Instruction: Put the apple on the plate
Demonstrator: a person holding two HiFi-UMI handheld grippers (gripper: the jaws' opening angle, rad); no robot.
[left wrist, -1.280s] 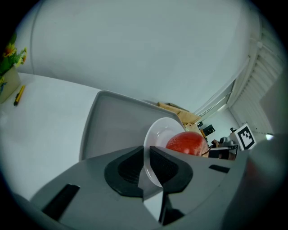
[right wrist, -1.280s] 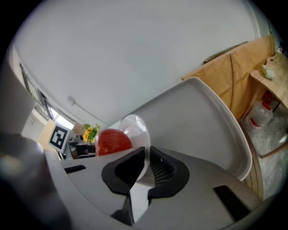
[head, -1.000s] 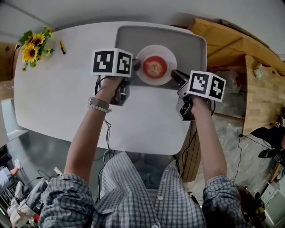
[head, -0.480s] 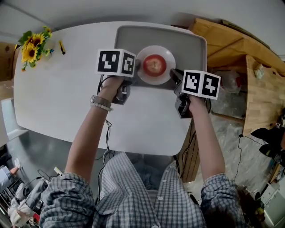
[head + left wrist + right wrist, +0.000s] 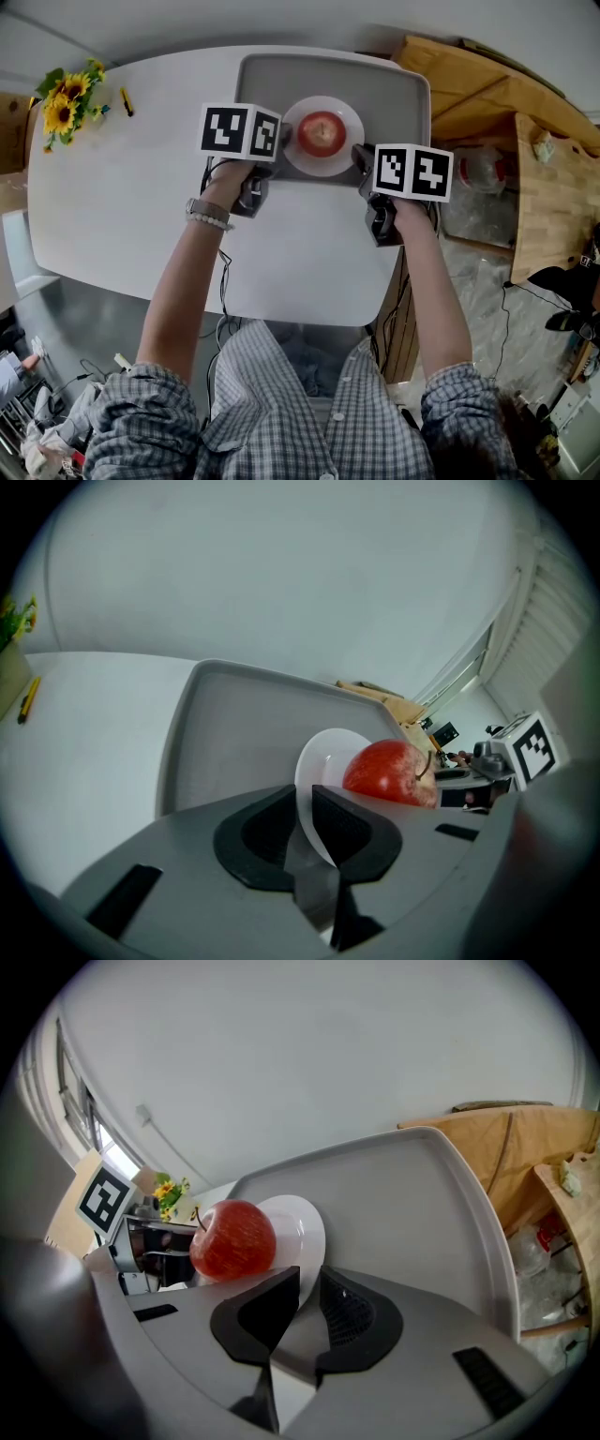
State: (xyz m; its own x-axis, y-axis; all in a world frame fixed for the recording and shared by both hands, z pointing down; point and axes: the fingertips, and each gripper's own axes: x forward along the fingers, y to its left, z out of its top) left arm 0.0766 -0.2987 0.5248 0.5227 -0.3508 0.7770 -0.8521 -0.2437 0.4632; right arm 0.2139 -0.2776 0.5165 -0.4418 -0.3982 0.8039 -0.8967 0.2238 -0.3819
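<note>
on the plate (image 5: 319, 759) rim, left gripper (image 5: 302, 799) and right gripper (image 5: 307, 1279) fingers (image 5: 347, 1312) clamp, unclear overhead.

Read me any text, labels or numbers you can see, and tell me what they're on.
No readable words, brands or numbers in any view.
Cubes on the left tool and right tool: black-and-white square patterns only, no letters.
Unmarked: plate, apple, tray.
Yellow stick by the sunflowers: too small to read.
</note>
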